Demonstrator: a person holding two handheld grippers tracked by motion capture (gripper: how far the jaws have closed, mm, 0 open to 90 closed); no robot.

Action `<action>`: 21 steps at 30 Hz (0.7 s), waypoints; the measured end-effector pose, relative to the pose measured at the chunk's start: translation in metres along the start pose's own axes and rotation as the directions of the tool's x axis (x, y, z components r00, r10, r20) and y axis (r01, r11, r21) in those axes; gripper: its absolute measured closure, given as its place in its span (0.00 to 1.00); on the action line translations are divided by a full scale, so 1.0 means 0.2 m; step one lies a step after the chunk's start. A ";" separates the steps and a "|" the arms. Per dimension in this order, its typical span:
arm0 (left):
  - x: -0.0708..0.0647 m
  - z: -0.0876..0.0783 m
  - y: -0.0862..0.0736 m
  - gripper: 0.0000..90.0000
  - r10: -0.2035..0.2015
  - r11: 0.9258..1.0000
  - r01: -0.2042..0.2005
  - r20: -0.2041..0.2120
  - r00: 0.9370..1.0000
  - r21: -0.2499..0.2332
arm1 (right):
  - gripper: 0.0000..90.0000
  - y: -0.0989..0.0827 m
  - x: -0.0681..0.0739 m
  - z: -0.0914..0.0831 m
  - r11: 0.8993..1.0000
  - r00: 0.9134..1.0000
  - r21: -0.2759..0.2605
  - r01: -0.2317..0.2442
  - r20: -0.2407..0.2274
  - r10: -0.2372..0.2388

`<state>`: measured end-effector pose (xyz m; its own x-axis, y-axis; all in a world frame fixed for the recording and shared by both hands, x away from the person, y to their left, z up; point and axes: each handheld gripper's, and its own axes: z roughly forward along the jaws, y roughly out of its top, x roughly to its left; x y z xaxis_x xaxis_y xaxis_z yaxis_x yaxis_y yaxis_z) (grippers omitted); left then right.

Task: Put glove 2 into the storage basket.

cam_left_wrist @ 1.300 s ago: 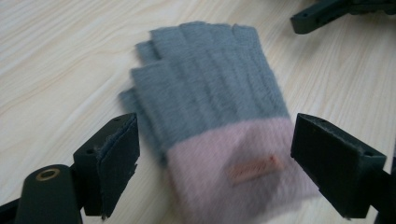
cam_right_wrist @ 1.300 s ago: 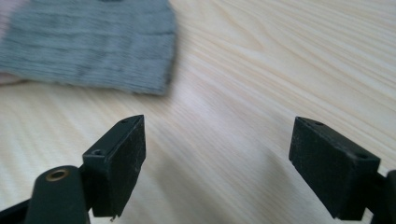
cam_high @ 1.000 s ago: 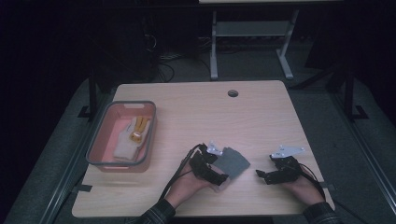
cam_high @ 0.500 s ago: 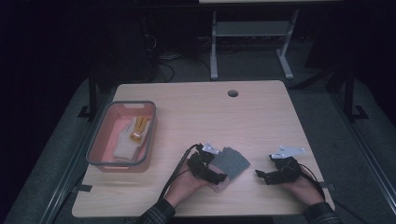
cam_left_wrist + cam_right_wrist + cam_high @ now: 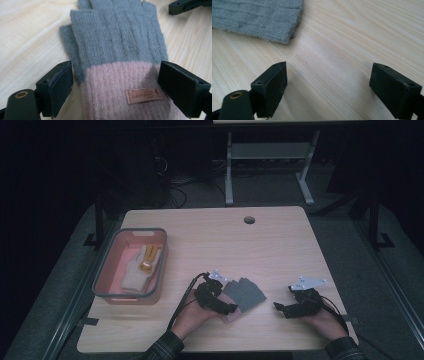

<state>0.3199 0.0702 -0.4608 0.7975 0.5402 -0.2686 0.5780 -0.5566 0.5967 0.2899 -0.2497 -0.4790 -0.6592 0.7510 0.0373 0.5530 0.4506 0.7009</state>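
A knitted fingerless glove (image 5: 246, 292), grey with a pink cuff, lies flat on the wooden table (image 5: 260, 245) near the front. In the left gripper view the glove (image 5: 117, 42) has its cuff and a small sewn label between my jaws. My left gripper (image 5: 116, 80) stands open astride the cuff, its pads just beside the knit. From above, the left gripper (image 5: 228, 300) is at the glove's near left end. My right gripper (image 5: 280, 306) rests open to the right of the glove, over bare wood. In its own view the right gripper (image 5: 328, 82) holds nothing, with the glove's grey edge (image 5: 257, 17) ahead.
A pink tray with a grey rim (image 5: 102, 270) stands at the table's left side and holds a pale glove with yellow parts (image 5: 142, 265). A round cable hole (image 5: 249, 220) sits near the far edge. One right gripper jaw (image 5: 187, 5) shows beyond the glove.
My left gripper has shifted slightly toward the left at the glove's cuff. The glove and the right gripper have stayed where they were.
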 end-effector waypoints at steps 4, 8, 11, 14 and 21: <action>0.00 0.00 0.00 0.14 0.014 1.000 -0.014 -0.005 1.000 0.011 | 0.16 0.00 0.00 0.00 1.000 1.000 -0.001 0.002 0.001 -0.002; 0.00 -0.01 0.01 0.23 0.018 1.000 -0.019 0.012 1.000 0.015 | 0.16 0.00 0.00 0.00 1.000 1.000 -0.002 0.004 0.000 -0.004; 0.00 -0.01 0.01 0.32 -0.005 1.000 0.005 0.026 1.000 0.016 | 0.15 0.00 0.00 0.00 1.000 1.000 -0.005 0.000 -0.001 0.000; 0.02 -0.03 0.02 0.43 -0.011 1.000 0.010 0.032 0.999 0.020 | 0.15 -0.01 0.00 0.00 1.000 1.000 -0.021 0.002 -0.003 -0.002; 0.01 -0.04 0.02 0.72 0.016 1.000 -0.016 0.038 0.999 -0.002 | 0.15 -0.02 0.00 0.01 1.000 1.000 -0.028 0.009 -0.004 -0.009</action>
<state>0.3235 0.0743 -0.4522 0.8129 0.5065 -0.2875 0.5646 -0.5641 0.6025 0.2888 -0.2506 -0.4819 -0.6663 0.7449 0.0343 0.5327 0.4432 0.7210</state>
